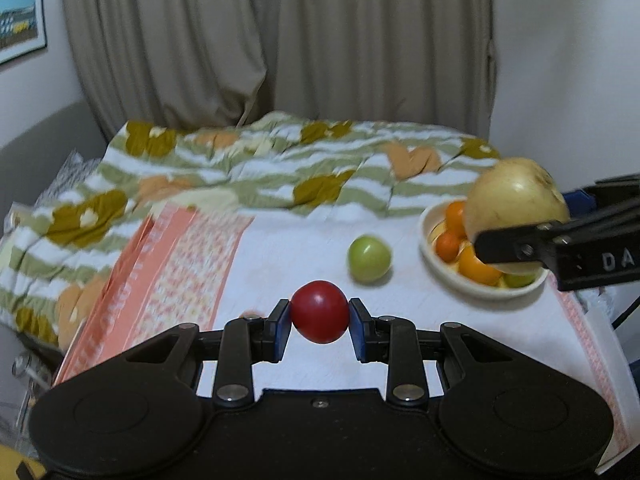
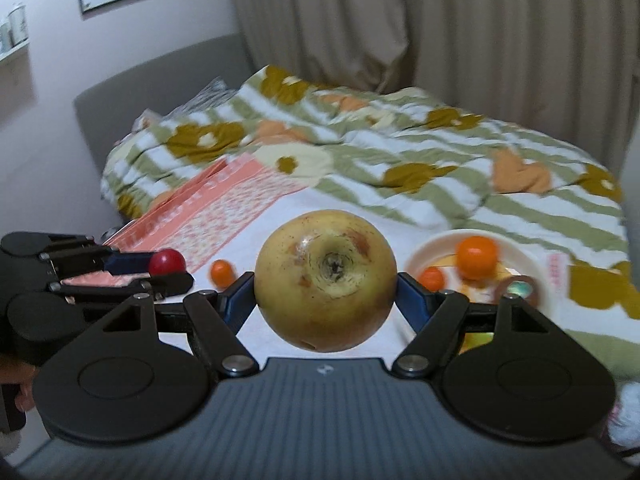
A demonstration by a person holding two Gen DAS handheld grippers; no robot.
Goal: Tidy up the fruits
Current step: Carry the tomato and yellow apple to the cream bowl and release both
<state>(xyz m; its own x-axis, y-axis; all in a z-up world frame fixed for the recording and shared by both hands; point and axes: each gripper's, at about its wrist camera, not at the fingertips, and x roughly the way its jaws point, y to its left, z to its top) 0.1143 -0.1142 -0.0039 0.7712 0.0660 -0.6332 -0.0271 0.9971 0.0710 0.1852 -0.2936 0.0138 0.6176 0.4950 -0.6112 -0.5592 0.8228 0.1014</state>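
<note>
My left gripper (image 1: 319, 314) is shut on a small red fruit (image 1: 319, 311), held above the white cloth. The same red fruit (image 2: 167, 262) shows at the left of the right wrist view, in the left gripper (image 2: 162, 268). My right gripper (image 2: 326, 292) is shut on a large yellow apple (image 2: 326, 280), its blossom end facing the camera. From the left wrist view that apple (image 1: 516, 204) hangs over the cream bowl (image 1: 444, 270) of orange fruits (image 1: 478, 266). A green fruit (image 1: 369, 258) lies on the cloth left of the bowl. A small orange fruit (image 2: 222, 272) lies loose on the cloth.
A white cloth (image 1: 288, 256) with a pink patterned border (image 1: 176, 272) covers the work surface. Behind it lies a rumpled green-striped flowered quilt (image 2: 420, 152), then beige curtains (image 1: 280, 40). The bowl (image 2: 520, 252) sits at the right, near the cloth's edge.
</note>
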